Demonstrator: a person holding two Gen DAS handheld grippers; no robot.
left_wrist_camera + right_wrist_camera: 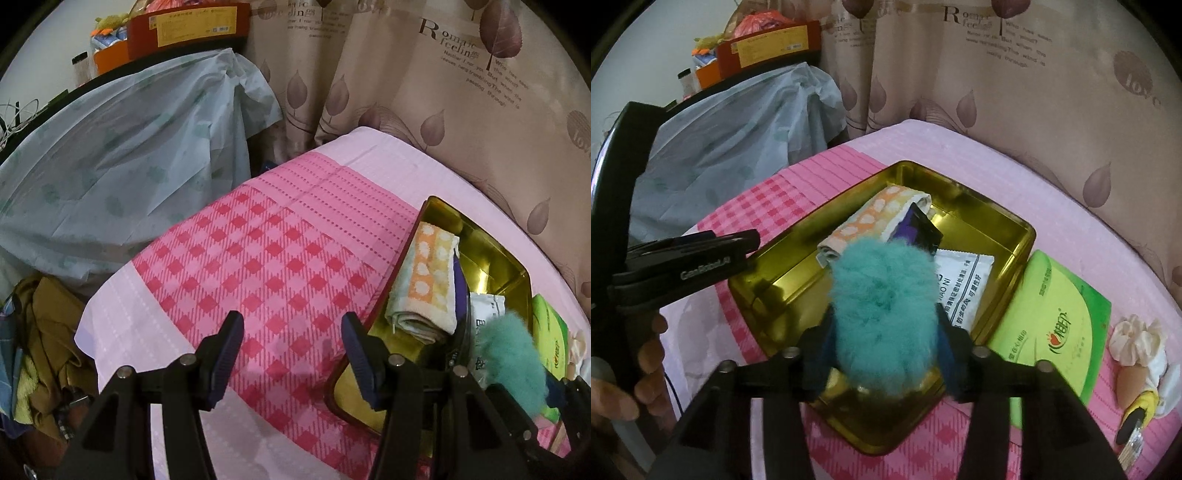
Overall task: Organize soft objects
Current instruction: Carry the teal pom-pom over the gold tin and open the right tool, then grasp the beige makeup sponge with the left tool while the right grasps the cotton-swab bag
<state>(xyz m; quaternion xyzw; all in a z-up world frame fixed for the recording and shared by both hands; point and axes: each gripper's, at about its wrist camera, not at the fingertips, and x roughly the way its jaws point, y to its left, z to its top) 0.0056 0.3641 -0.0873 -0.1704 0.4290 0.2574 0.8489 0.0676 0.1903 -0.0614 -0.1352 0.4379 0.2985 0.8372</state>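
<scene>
Your right gripper (884, 354) has the fluffy teal pompom (882, 306) between its jaws, which stand partly apart with the blue pads at the fur's flanks; whether they press it I cannot tell. The pompom hangs over the near end of the open gold metal tin (1015, 236), so I judge this to be the drop-off. Your left gripper (291, 350) holds nothing, its jaws wide over the pink checked cloth (258, 258) just left of the tin.

Already in the tin: one folded orange-and-yellow dotted towel (871, 218), one dark purple sachet (919, 229), and one white printed packet (964, 280).

Left outside, to the tin's right on the tabletop: one green tissue pack (1052, 325), touching the tin's wall, and one cream plush figure with a yellow part (1141, 350) beyond it. So roughly three in, one arriving, two to go.
</scene>
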